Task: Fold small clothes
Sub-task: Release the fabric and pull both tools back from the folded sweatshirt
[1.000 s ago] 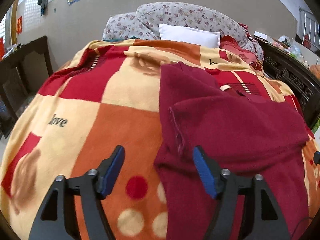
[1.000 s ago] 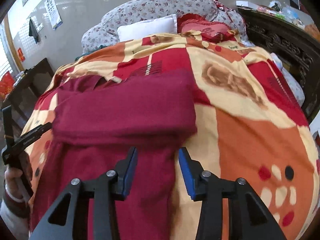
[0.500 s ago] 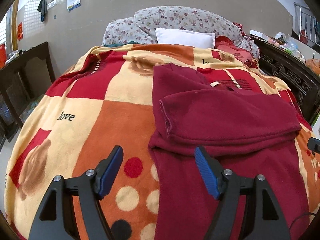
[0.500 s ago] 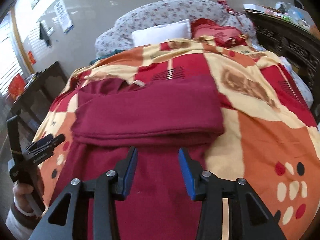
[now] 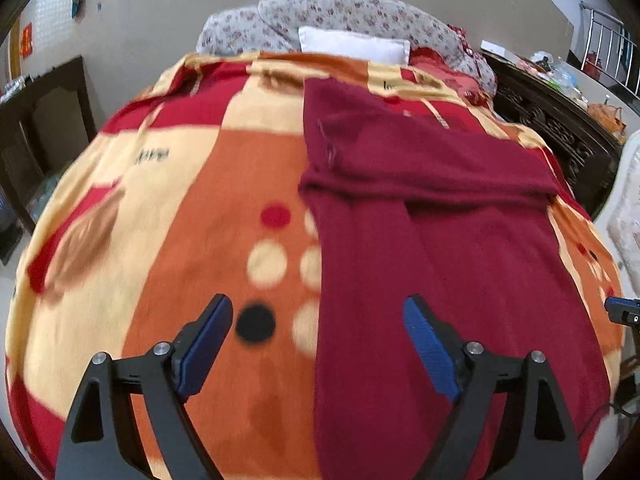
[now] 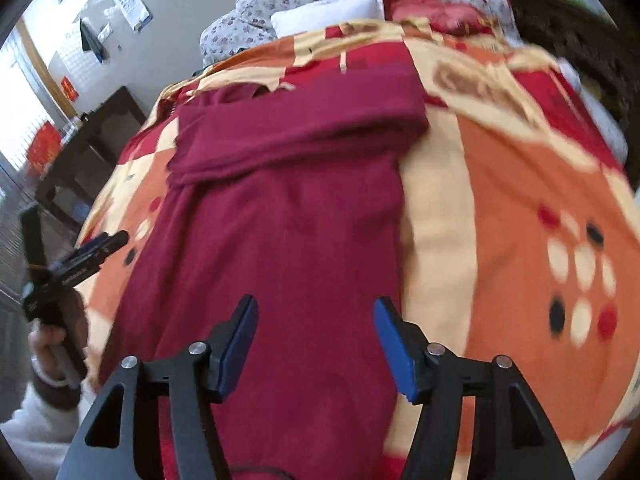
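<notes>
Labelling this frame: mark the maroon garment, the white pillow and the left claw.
maroon garment (image 6: 280,240), right wrist view, on its flat lower panel.
white pillow (image 5: 354,45), left wrist view, on its front face.
left claw (image 5: 318,344), left wrist view, midway between its opening blue fingertips.

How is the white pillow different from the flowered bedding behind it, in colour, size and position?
The white pillow is plain, while the flowered bedding is grey with small dark red flowers. The pillow is the smaller; the bedding is a wide heap that rises above it. The pillow lies in front, next to the patterned blanket; the bedding lies nearer the wall. Both are at the far end of the bed.
</notes>
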Demonstrator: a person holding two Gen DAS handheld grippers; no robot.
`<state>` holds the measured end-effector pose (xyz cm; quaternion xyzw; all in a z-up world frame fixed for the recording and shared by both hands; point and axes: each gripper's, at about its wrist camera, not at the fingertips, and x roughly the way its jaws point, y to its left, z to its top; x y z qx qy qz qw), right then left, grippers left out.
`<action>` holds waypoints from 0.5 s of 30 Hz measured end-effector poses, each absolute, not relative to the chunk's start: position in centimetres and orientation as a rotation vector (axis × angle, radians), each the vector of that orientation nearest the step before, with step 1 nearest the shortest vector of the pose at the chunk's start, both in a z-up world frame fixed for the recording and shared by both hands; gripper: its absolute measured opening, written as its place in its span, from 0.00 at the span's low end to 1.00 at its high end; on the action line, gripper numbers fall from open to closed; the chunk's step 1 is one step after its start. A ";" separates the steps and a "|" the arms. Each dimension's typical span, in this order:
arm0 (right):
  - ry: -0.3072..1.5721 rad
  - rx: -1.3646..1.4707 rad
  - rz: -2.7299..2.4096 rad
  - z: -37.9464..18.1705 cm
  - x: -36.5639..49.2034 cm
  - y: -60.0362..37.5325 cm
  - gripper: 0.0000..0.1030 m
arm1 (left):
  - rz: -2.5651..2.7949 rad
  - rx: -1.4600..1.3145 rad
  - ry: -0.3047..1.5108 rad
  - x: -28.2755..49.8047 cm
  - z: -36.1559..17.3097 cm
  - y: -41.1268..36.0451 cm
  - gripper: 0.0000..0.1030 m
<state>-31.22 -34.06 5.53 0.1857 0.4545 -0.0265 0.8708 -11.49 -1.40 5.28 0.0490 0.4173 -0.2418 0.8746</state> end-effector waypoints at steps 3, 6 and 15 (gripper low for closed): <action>0.974 0.403 -0.058 5.0 -34.6 -34.1 0.70 | -0.510 0.124 0.894 -13.5 4.7 0.1 0.84; 0.995 0.397 -0.081 4.1 -37.5 -33.9 0.72 | -0.522 0.150 0.930 -15.4 4.0 1.2 0.84; 1.009 0.483 -0.022 1.5 -41.1 -32.9 0.72 | -0.538 0.076 1.053 -18.8 1.6 3.6 0.84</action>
